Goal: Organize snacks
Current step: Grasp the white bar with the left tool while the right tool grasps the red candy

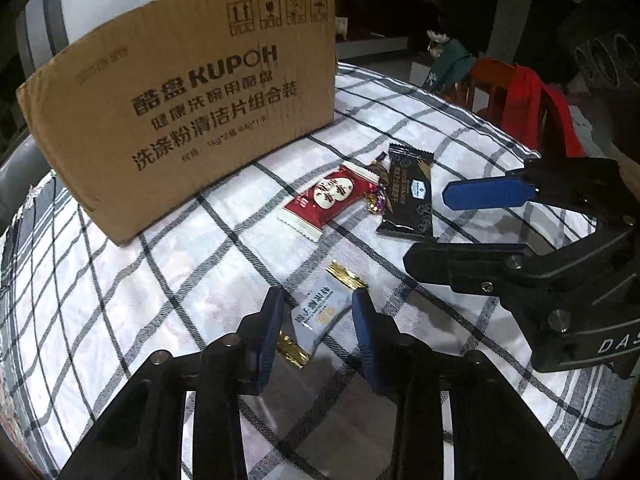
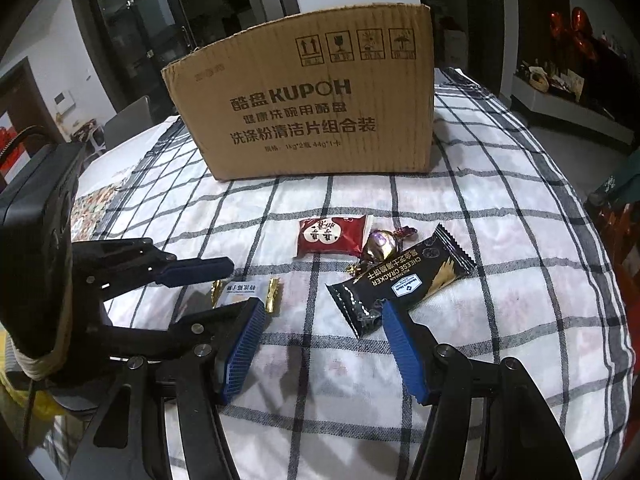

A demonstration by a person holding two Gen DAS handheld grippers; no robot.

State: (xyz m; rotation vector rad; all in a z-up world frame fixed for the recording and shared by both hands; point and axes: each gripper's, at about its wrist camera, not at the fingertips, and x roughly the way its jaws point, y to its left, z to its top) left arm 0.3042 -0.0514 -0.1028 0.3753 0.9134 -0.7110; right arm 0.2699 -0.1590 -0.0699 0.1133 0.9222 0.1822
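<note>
The white snack point(image 1: 318, 317) lay on the checked cloth point(image 1: 160, 288), between the spread fingers of the left gripper point(image 1: 318, 320), not gripped. The right gripper point(image 2: 324, 332) was also released, its fingers near the black cracker pack point(image 2: 400, 280). Behind were a red pack point(image 2: 331, 236), a candy point(image 2: 380, 246) and the box point(image 2: 308, 108).
</note>
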